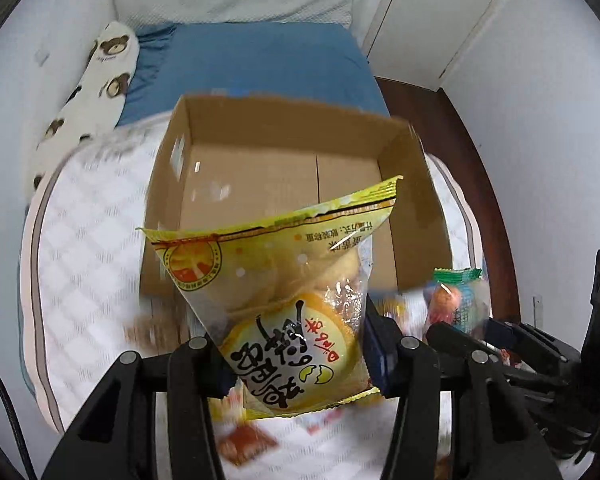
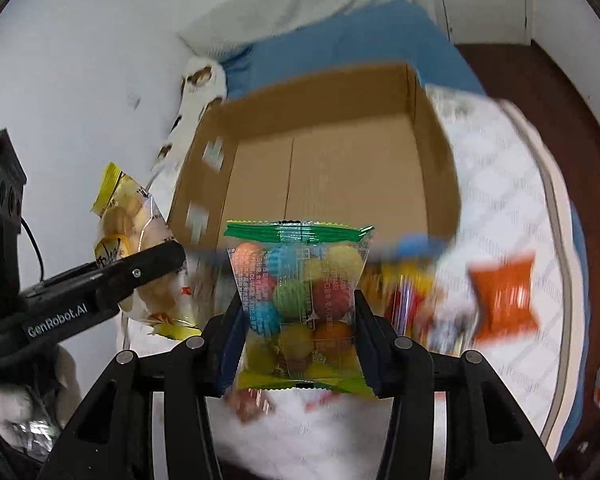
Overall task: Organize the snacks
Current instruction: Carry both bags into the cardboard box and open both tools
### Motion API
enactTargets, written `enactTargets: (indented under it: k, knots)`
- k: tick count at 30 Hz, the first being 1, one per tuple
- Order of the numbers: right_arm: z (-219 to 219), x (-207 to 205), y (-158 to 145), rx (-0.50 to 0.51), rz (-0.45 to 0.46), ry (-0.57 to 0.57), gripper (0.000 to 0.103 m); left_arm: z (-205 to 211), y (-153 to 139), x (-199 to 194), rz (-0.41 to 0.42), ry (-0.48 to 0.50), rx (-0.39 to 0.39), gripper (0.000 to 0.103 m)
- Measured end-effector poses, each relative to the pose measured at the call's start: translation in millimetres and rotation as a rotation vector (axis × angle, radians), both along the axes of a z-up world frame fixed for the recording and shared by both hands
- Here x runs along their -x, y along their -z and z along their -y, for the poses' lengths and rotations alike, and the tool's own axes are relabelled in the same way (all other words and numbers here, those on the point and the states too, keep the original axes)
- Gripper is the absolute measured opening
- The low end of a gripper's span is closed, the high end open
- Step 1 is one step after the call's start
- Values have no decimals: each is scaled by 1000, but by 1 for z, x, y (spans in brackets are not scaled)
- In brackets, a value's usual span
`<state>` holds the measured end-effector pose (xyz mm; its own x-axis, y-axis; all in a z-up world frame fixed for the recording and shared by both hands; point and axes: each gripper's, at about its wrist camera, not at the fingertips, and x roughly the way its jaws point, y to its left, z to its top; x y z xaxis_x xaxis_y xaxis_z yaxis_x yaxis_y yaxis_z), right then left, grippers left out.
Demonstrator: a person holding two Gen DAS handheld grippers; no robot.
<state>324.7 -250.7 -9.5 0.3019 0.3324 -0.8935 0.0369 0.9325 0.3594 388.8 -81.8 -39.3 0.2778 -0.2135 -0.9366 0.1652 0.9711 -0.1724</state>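
Note:
My left gripper (image 1: 296,360) is shut on a yellow snack bag (image 1: 284,288) and holds it in the air just in front of an open cardboard box (image 1: 284,128). My right gripper (image 2: 298,328) is shut on a clear bag of coloured balls (image 2: 300,292) with a green top seal, also raised before the same box (image 2: 432,152). The box's inside shows only bare cardboard. The right gripper with its bag shows at the right of the left wrist view (image 1: 456,300). The left gripper and yellow bag show at the left of the right wrist view (image 2: 140,256).
The box stands on a white quilted mattress (image 1: 92,240) over a blue sheet (image 1: 260,60). Several loose snack packets lie blurred in front of the box, among them an orange one (image 2: 504,300). A bear-print pillow (image 1: 96,84) lies at the wall. A dark wooden bed frame (image 1: 460,140) runs along the right.

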Motion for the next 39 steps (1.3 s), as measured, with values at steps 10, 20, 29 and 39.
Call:
enactTargets:
  k: [10,20,29,39]
  knots:
    - [-8,-153,83,47,-83,-33,52,4,100,-148,-214,7,-41,48]
    - [-19,-215,144,79,-139,-58,52,1,150,-200,-322,42,-85,48]
    - [-25,-231,157,78,-159,-81,85,-11,164,-218,-336,16,-44,86]
    - [-24,-214,134,173,-144,-47,95,-22,129,-189,-219,-32,-77,86]
